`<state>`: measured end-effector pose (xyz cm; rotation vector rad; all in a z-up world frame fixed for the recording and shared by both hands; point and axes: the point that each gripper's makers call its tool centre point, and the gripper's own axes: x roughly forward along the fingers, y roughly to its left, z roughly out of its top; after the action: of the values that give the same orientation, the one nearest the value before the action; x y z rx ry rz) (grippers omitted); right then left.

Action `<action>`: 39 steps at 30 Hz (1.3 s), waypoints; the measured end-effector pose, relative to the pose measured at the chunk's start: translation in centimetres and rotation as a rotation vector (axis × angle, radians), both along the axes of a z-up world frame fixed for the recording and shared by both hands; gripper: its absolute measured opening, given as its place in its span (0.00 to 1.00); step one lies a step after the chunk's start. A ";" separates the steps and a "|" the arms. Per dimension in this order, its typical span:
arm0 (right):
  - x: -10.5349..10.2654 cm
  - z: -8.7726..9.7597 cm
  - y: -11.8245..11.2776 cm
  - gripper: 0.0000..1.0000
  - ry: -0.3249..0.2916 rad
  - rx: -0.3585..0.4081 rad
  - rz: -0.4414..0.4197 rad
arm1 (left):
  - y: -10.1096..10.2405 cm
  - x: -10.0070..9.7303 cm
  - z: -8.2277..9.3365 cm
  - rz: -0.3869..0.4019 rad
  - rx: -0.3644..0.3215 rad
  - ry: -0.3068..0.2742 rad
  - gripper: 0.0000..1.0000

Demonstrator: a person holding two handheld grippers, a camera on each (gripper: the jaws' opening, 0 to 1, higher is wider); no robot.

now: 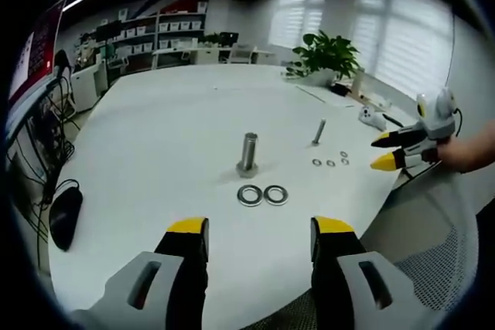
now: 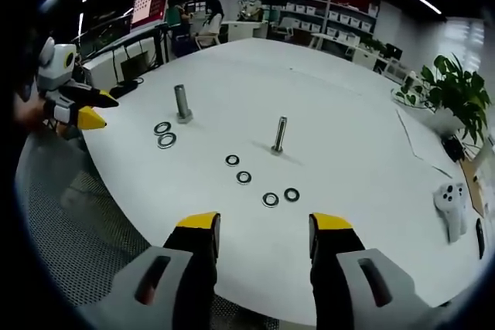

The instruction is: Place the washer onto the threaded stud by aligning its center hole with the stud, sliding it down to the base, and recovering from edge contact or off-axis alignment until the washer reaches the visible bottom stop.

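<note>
With both tools spread and empty, the left tool (image 1: 259,237) should pinch the nearest large washer (image 1: 250,195) by its rim, keeping its hole clear for the thick stud (image 1: 247,154).

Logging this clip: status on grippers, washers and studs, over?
Left gripper open, empty; right gripper open, empty. Both studs bare: large stud, small stud. Two large washers and four small washers flat on table. Nothing blocking.

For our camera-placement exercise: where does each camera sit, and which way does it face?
Left gripper view: rides the left tool, facing across the white table at the large stud; right tool at right.
Right gripper view: rides the right tool, facing the small stud; left tool at left.
Shared: both studs, table.
</note>
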<state>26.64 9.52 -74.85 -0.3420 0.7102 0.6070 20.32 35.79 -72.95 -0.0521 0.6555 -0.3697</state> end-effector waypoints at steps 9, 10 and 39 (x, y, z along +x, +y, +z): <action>0.1 0.2 0.0 0.50 -0.011 0.000 -0.007 | 0.0 -0.1 -0.2 0.000 0.000 0.010 0.51; 0.1 0.1 0.0 0.50 -0.007 -0.004 -0.006 | 0.0 -0.1 -0.2 0.001 -0.001 0.009 0.51; 0.4 0.4 0.0 0.50 -0.020 0.014 -0.002 | -0.4 -0.3 -1.0 -0.026 0.014 0.051 0.49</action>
<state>27.00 9.50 -74.49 -0.3338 0.6863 0.6056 19.99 35.37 -73.92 -0.0397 0.7097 -0.3899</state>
